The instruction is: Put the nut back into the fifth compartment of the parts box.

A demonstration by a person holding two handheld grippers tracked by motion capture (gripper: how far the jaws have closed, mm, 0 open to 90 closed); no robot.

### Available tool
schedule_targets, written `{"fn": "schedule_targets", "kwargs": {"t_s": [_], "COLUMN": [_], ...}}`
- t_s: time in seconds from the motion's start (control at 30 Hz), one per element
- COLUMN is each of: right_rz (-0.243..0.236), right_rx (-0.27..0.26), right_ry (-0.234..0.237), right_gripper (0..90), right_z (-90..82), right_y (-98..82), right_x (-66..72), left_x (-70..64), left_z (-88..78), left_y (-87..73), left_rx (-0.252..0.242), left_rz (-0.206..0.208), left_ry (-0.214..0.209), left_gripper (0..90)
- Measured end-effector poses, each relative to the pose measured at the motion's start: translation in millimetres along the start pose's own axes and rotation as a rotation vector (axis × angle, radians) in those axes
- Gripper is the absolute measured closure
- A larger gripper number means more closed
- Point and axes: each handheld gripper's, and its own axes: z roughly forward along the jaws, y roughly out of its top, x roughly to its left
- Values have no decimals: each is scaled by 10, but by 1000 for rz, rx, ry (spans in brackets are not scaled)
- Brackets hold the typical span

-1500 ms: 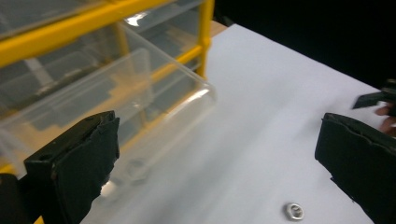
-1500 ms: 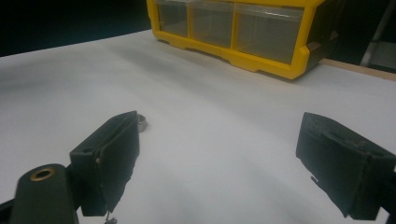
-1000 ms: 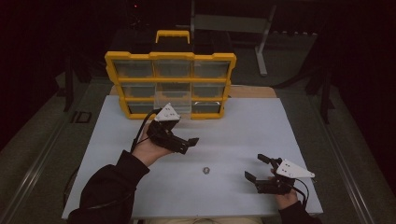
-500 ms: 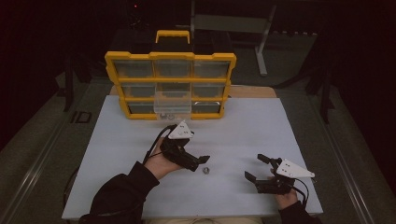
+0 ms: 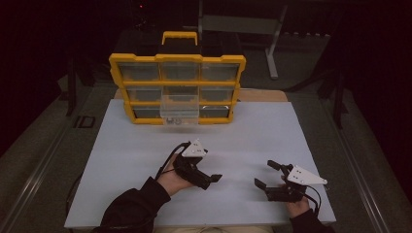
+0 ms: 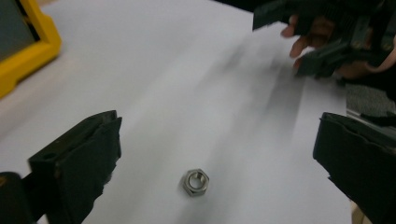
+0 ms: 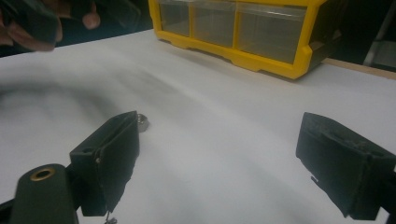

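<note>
dark surroundings frame a white tabletop (image 5: 272,136) with a yellow drawer organizer (image 5: 177,90) standing at its far edge.

high view: one clear drawer (image 5: 180,108) in the organizer's middle column is pulled out toward the person. the left gripper (image 5: 208,178) hovers low over the centre of the tabletop, jaws pointing right. the right gripper (image 5: 266,175) rests near the front right corner, jaws parted and pointing left toward the other. the nut is hidden under the left gripper in this view.

left gripper view: a small steel hex nut (image 6: 195,181) lies flat on the tabletop between the two black jaws, which stand wide apart and touch nothing. the right gripper (image 6: 299,42) is visible farther off at the top.

right gripper view: jaws spread, nothing between them. the hex nut (image 7: 142,122) sits just past the tip of the left-hand jaw, with the organizer (image 7: 243,32) behind.

status: the drawer is open, the nut is not yet gripped. remaining, as judged: lower and close the left jaws on the nut, carry it to the open drawer, release.
</note>
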Motion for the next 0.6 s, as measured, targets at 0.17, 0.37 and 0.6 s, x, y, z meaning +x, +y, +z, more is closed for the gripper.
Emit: {"fn": "schedule_targets", "kwargs": {"t_s": [0.17,0.37,0.6], "right_rz": [-1,-2,-4], "right_rx": [1,1,3], "right_ry": [3,4,7], "right_gripper": [136,137,136], "right_z": [1,7,10], "right_y": [0,1,0], "right_x": [-1,-3,-4], "left_x": [-5,20,110], "left_z": [110,237,380], "left_y": [-135,-272,-397], "left_rx": [36,78,125], "left_rz": [22,39,53], "left_ry": [-27,-29,-29], "left_gripper": [143,233,394]}}
